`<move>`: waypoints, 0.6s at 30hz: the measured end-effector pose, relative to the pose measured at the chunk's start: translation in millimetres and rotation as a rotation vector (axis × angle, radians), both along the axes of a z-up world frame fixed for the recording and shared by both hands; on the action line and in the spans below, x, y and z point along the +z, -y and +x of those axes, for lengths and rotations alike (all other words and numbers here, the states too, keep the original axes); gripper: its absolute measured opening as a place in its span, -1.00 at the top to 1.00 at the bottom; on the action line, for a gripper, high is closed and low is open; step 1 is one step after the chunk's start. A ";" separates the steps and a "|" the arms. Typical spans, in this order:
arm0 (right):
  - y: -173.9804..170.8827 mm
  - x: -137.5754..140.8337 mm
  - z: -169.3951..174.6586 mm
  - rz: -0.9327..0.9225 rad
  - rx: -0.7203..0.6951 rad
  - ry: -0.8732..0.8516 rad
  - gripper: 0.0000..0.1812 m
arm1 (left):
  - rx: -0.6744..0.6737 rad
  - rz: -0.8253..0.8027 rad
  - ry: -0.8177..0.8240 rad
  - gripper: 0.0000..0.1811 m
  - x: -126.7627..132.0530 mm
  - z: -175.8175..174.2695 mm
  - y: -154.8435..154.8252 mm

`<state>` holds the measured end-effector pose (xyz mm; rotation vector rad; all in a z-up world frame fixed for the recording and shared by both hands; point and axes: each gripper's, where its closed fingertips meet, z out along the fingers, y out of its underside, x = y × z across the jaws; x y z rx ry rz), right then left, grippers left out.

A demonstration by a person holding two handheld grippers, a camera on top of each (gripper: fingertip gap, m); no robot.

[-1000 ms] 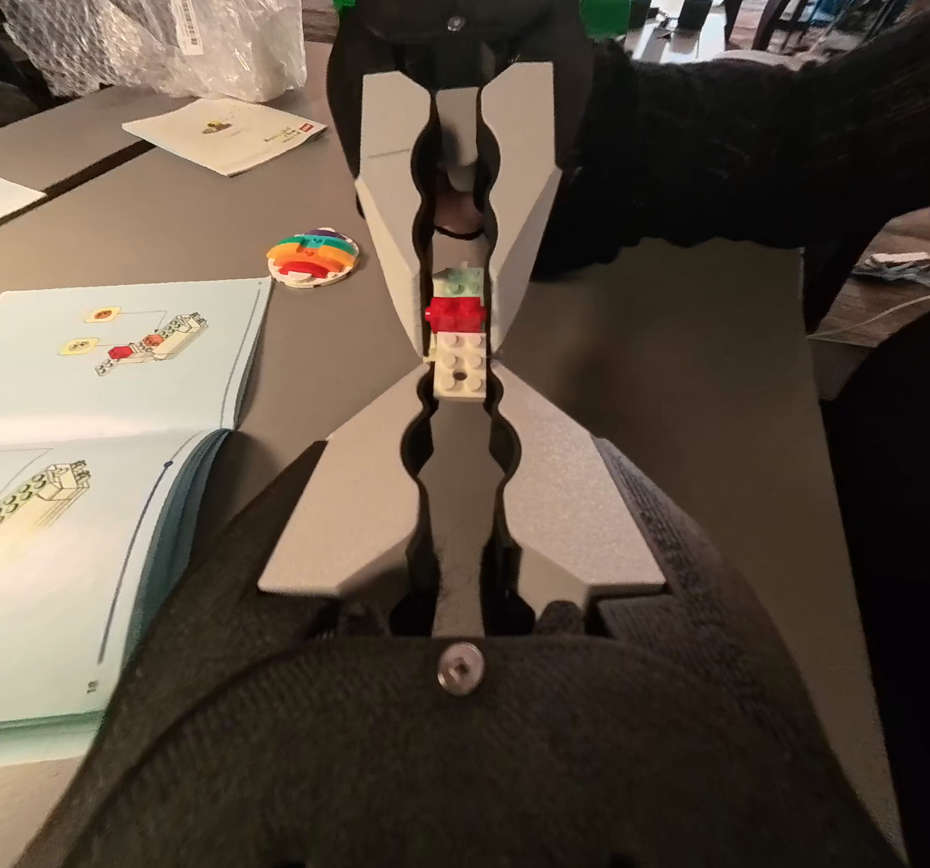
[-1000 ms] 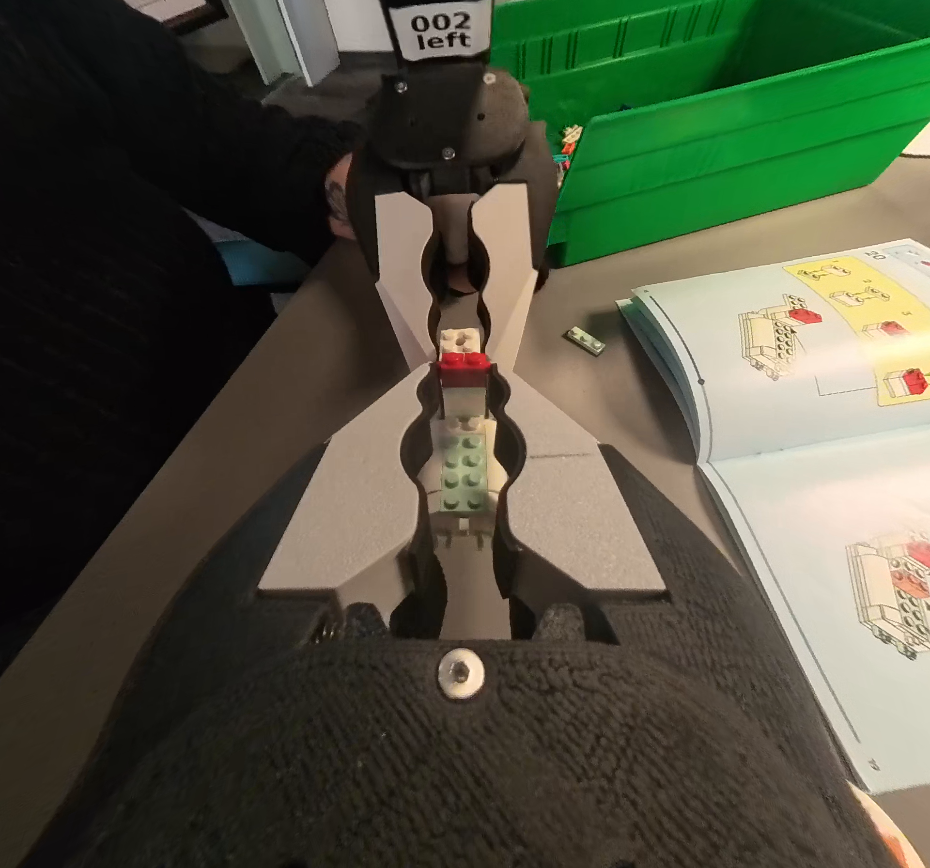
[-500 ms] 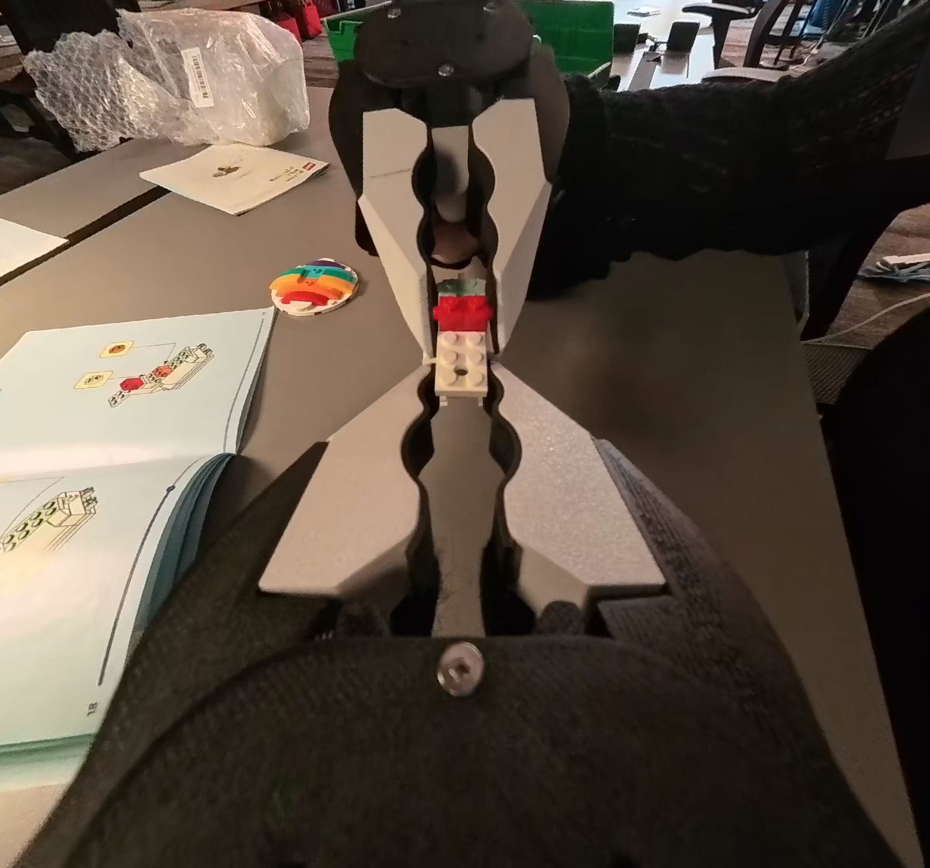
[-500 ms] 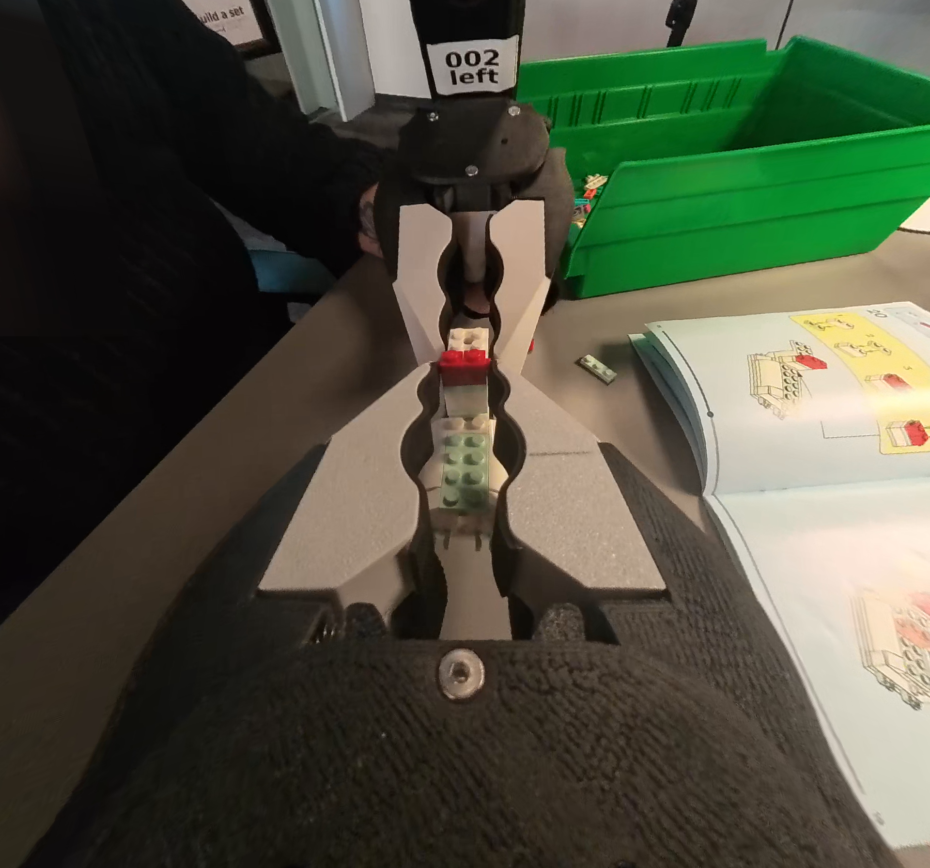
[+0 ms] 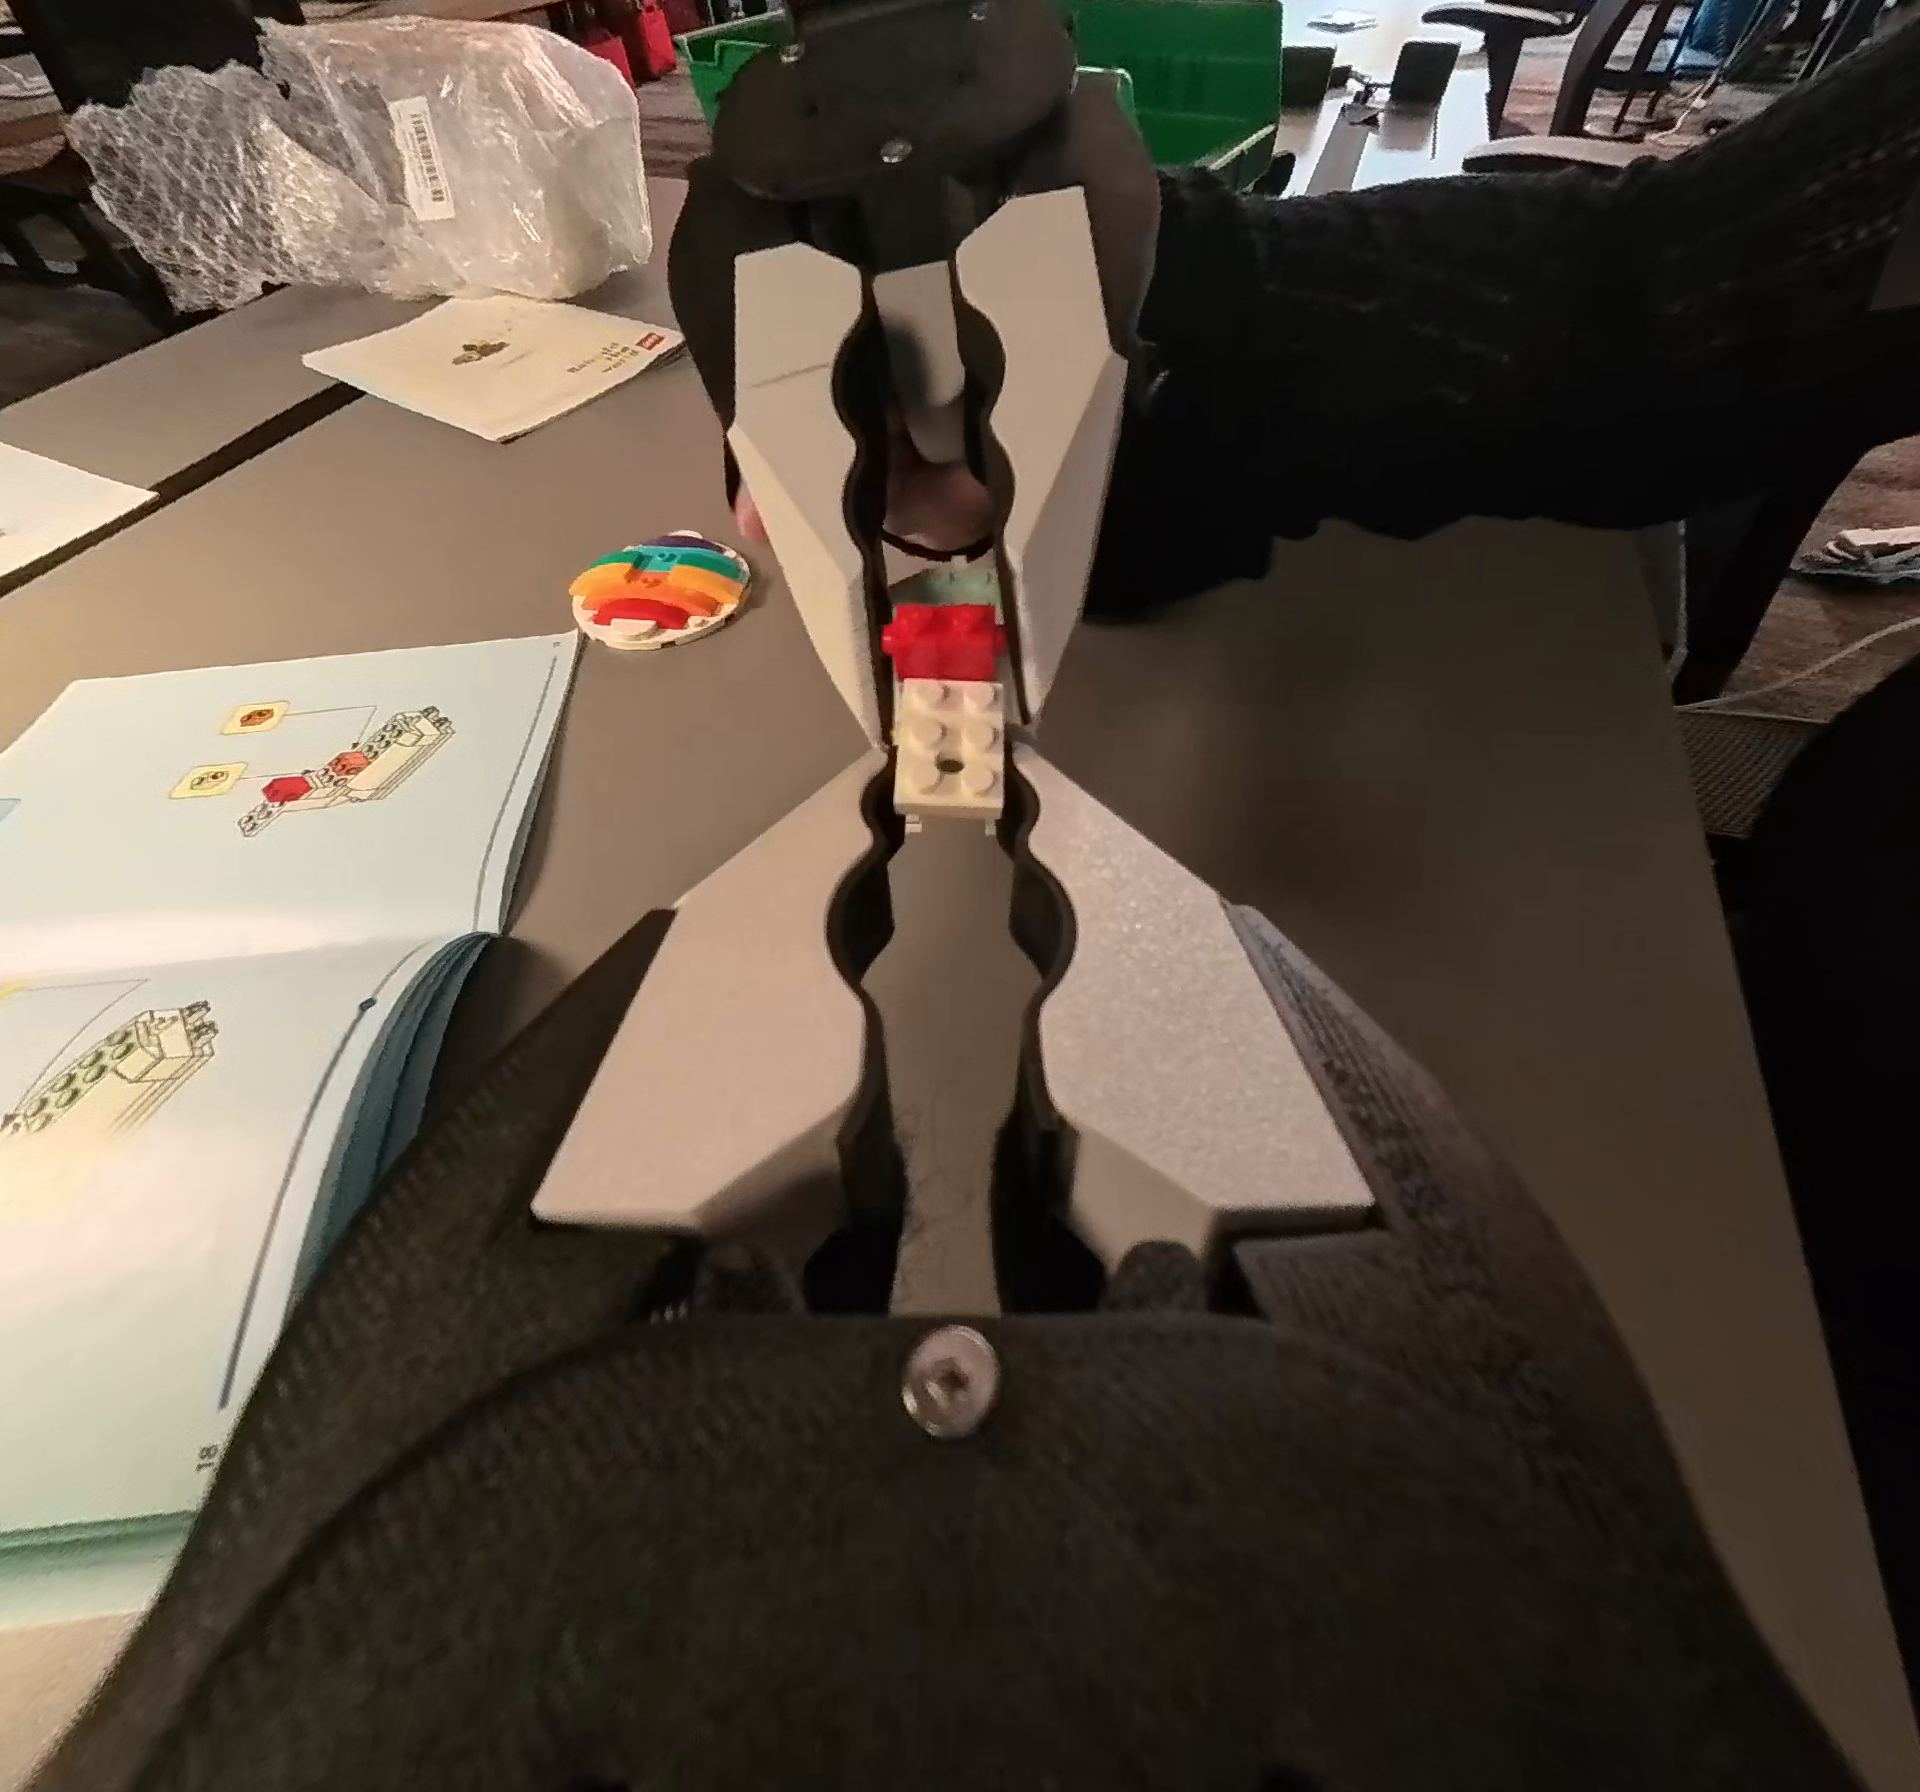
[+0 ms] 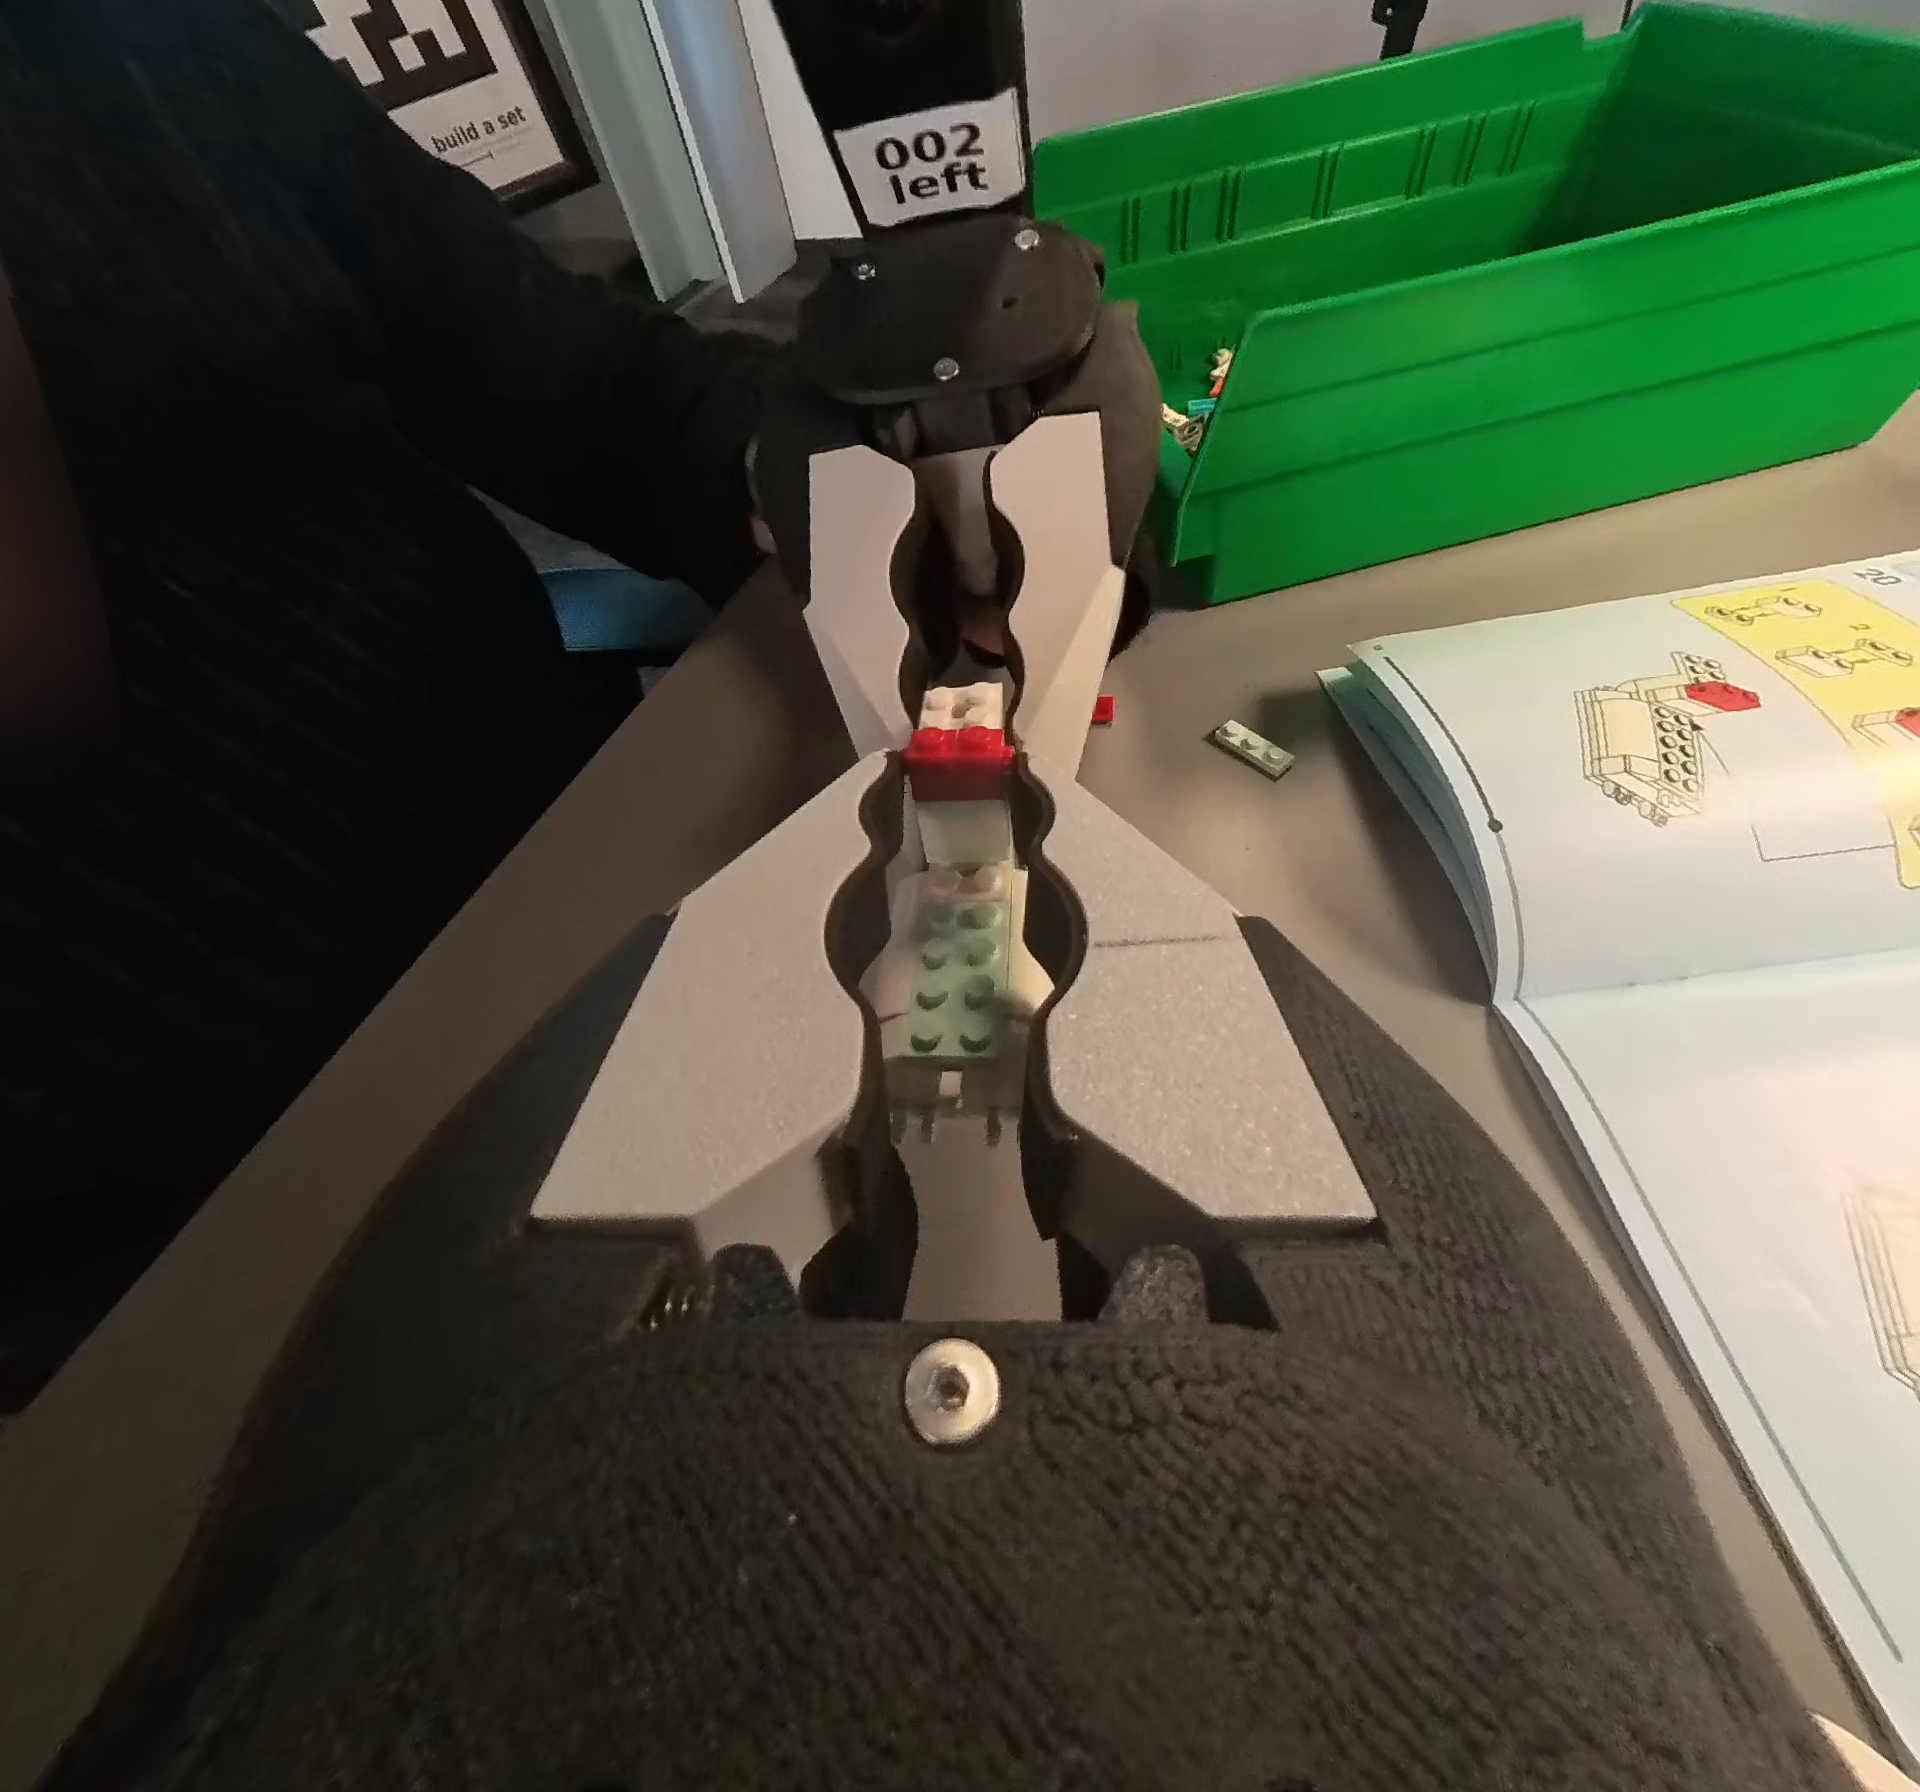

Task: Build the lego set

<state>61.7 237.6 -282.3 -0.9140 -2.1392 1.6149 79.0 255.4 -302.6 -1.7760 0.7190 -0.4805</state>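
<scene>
Presently, nearest the lens in the right wrist view, the right gripper is clamped on the lego assembly: a stack of white bricks with a pale green studded plate on top, lying lengthwise between the grey, matte, wavy-edged fingers. A red brick sits at its far end, right at the fingertips.

In the left wrist view, the left gripper meets it tip to tip and appears closed on the white studded end of the same assembly; the red brick lies just beyond, inside the opposing fingers. The assembly is held in the air above the grey table, between the two grippers.

Risks, judged:
- Hard, glossy plastic against smooth finger faces; a squeeze or push off-axis could make the stack rotate or pop out.
- Pulling the grippers apart while both grip could split the stack at a stud joint.
- A dropped piece would land on the table and could bounce off its edge.

Farther off: a thin pale green plate lies loose on the table, near the open instruction booklet, which is flat, pale blue, soft paper. Beyond is a rigid green plastic bin with small loose pieces. Left view: a round rainbow-coloured build, a closed leaflet, and a crinkled plastic bag.
</scene>
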 end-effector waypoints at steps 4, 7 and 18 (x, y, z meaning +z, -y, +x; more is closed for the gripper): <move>0.5 1.7 -0.5 -0.005 -0.003 -0.002 0.77 | -0.001 0.001 0.013 0.83 1.9 -0.4 0.4; 1.7 2.9 0.0 -0.014 0.002 0.004 0.75 | -0.005 0.005 0.014 0.83 2.6 0.2 0.8; 2.3 9.1 0.2 -0.034 0.000 0.001 0.62 | -0.019 0.025 0.052 0.83 9.1 1.2 2.3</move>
